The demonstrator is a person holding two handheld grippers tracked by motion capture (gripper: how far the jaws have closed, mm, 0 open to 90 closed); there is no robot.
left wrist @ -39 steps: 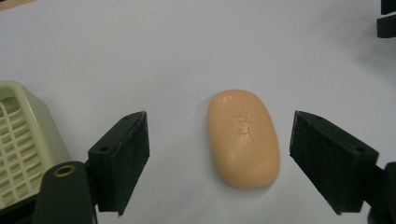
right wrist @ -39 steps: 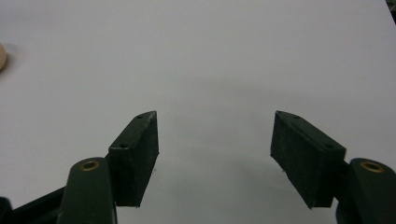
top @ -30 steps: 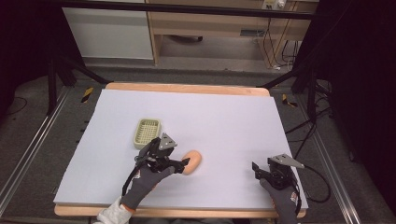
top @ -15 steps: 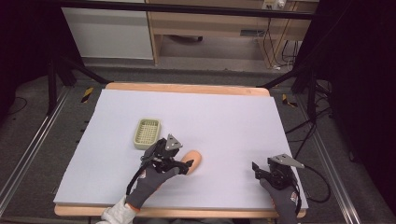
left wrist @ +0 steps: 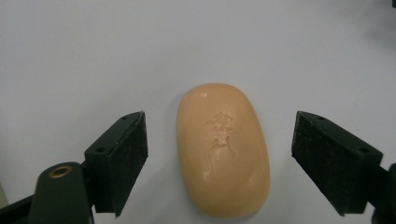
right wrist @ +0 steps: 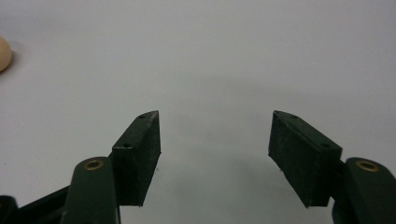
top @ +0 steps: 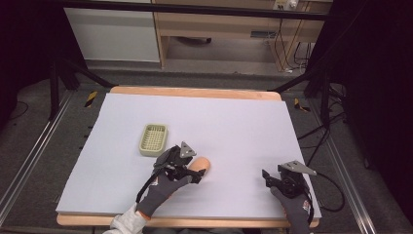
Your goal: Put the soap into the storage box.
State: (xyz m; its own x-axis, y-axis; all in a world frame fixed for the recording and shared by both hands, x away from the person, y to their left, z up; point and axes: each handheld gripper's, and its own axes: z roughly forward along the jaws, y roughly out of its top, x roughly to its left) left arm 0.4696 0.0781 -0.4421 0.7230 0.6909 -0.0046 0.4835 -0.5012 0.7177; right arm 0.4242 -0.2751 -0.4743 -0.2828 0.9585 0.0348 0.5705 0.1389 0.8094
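Observation:
A peach oval soap bar with stamped characters lies flat on the white table sheet. My left gripper straddles it: one black pad stands on each side of the bar, and a gap shows on both sides. Its jaws have just been opening with the soap between them. In the high view the left gripper sits over the near end of the soap. My right gripper is open over bare sheet, seen at the front right. The soap's edge shows far to its left.
A pale green slotted soap dish stands just behind and left of the left gripper. The wooden table edge runs along the back. Black frame legs and cables flank the table on both sides.
The left gripper has edged a little to the right over the soap. The soap, the dish and the right gripper have stayed where they were.

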